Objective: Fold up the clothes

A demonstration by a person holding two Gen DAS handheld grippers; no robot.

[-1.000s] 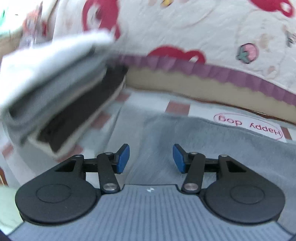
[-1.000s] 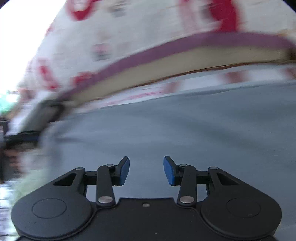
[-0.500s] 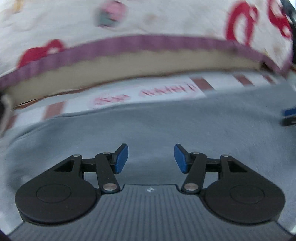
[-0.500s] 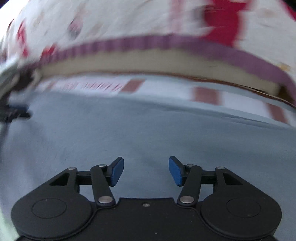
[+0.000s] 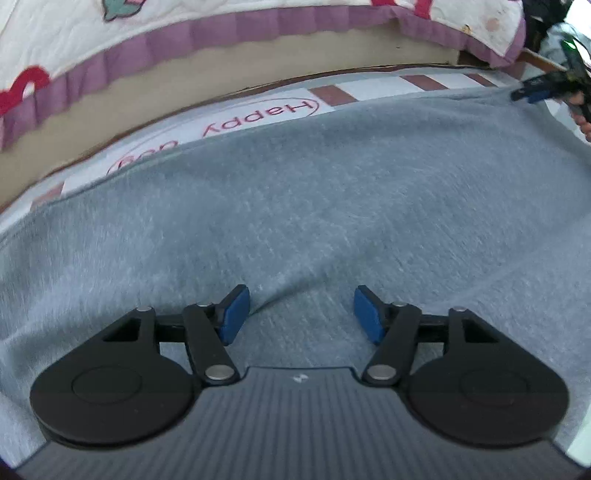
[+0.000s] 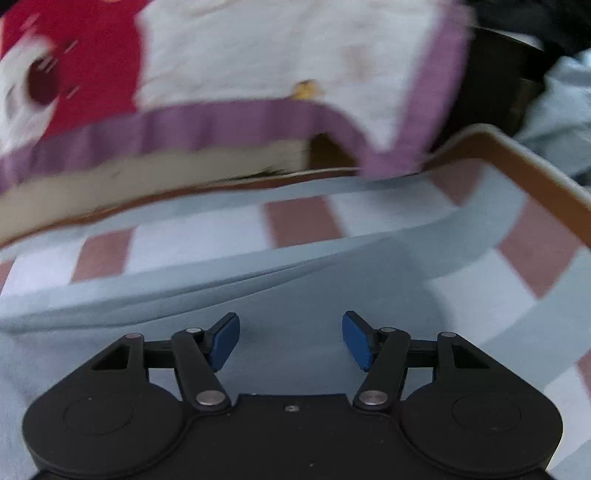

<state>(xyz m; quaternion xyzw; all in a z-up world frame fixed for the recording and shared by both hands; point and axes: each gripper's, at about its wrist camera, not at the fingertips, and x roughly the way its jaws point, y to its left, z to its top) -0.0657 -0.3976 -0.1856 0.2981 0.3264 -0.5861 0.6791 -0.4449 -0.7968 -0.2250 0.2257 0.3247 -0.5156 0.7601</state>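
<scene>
A grey garment (image 5: 314, 206) lies spread flat on a checked tablecloth. My left gripper (image 5: 298, 312) is open and empty, low over the garment's middle, near a small crease. In the right wrist view the same garment (image 6: 184, 310) fills the lower left, with its far edge just ahead. My right gripper (image 6: 291, 338) is open and empty over the garment near its right end. The right gripper also shows far off in the left wrist view (image 5: 532, 94), at the garment's far right corner.
A white and red-brown checked tablecloth (image 6: 303, 221) with a "Happy dog" print (image 5: 236, 118) covers the table. A quilt with purple trim (image 5: 221, 33) hangs behind. The table's wooden rim (image 6: 535, 166) curves round at the right.
Both grippers have swung to the right over the garment. The stack of folded clothes at the left has left the left wrist view. The right view now shows the table's right corner.
</scene>
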